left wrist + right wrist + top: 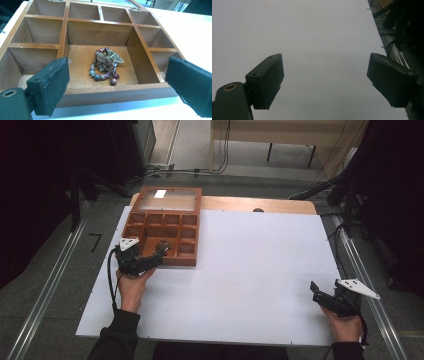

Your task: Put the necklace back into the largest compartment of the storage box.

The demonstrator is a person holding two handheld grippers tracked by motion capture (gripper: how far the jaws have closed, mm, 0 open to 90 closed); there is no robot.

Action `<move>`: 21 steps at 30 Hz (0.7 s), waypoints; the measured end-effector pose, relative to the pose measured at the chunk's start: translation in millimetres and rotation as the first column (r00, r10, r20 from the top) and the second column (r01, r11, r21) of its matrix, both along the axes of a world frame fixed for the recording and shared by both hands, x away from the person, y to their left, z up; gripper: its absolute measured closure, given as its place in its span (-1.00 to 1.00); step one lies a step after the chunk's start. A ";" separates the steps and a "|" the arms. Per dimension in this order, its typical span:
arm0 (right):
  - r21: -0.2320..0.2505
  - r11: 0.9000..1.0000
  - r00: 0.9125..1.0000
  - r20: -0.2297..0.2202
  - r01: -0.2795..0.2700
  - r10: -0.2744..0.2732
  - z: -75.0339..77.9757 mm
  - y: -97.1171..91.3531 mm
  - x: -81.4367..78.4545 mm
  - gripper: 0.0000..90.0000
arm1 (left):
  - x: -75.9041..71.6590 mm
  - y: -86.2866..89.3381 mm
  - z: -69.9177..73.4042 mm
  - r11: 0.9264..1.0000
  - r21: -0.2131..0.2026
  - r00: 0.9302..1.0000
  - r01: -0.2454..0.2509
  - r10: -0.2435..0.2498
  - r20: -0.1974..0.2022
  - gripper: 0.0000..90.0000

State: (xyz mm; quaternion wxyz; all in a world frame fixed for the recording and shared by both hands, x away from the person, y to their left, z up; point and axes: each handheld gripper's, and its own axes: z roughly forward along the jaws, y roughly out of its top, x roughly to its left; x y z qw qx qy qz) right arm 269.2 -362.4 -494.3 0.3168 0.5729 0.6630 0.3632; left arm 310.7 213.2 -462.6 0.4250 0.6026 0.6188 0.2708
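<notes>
Left tool (116,82) spread wide at the wooden box's (120,93) front edge — the bead bracelet (106,65) lies in its big middle compartment; right tool (324,82) spread too, over bare bench (312,30)

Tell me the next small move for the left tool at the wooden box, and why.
Probably ease the left tool forward and down into the big middle compartment of the wooden box, toward the beaded bracelet. Its jaws stand wide open at the box's near wall, the bracelet lies loose between their lines, and nothing is gripped yet.
</notes>
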 end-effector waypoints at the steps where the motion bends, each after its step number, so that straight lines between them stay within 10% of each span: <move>1: 0.000 1.000 1.000 0.000 0.000 0.000 0.1 -0.1 -0.1 -0.73 | -0.5 0.0 -0.3 1.000 -0.001 1.000 0.001 -0.001 -0.001 -0.87; 21: -0.001 1.000 1.000 -0.002 0.004 -0.004 0.1 0.1 -0.4 -0.73 | -9.7 -1.8 -0.3 1.000 0.010 1.000 0.008 -0.008 0.012 -0.87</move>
